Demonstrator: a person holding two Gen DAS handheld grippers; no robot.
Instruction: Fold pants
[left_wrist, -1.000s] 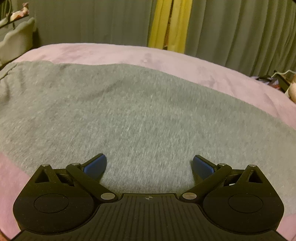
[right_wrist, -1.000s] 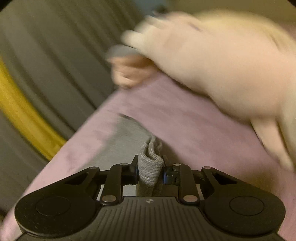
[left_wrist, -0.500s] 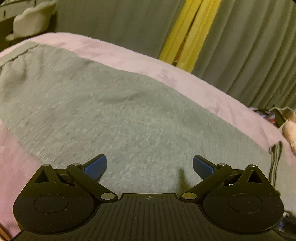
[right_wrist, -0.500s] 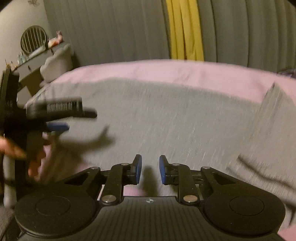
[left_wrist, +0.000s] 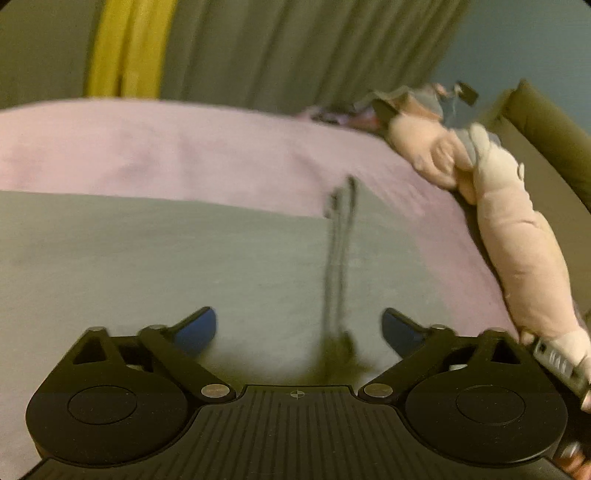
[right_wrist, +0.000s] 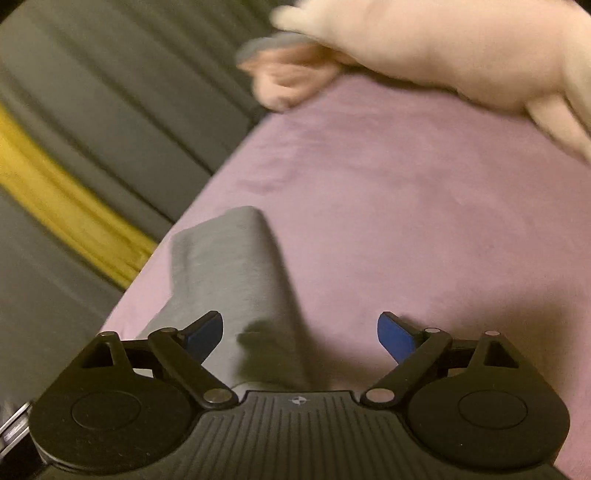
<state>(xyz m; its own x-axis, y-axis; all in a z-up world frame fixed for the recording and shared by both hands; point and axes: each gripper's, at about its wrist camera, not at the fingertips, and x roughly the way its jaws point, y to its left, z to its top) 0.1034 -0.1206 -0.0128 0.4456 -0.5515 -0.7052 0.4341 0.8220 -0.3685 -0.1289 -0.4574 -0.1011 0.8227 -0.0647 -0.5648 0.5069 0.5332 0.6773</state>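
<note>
Lying flat on the pink bed (left_wrist: 184, 147), the pants (left_wrist: 147, 258) run lengthwise left to right. Left gripper (left_wrist: 299, 325) hangs over them, jaws just narrowed slightly, wide, empty. Right gripper (right_wrist: 300, 332), jaws just sprung apart, straddles the end (right_wrist: 229, 266), which points away; it sits nearer.

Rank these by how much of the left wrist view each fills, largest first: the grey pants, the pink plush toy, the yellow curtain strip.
1. Grey pants, the widest area, though nearest the camera.
2. Pink plush toy.
3. Yellow curtain strip, smallest, but farthest away and cut off by the frame, so its true size is unsure.
</note>
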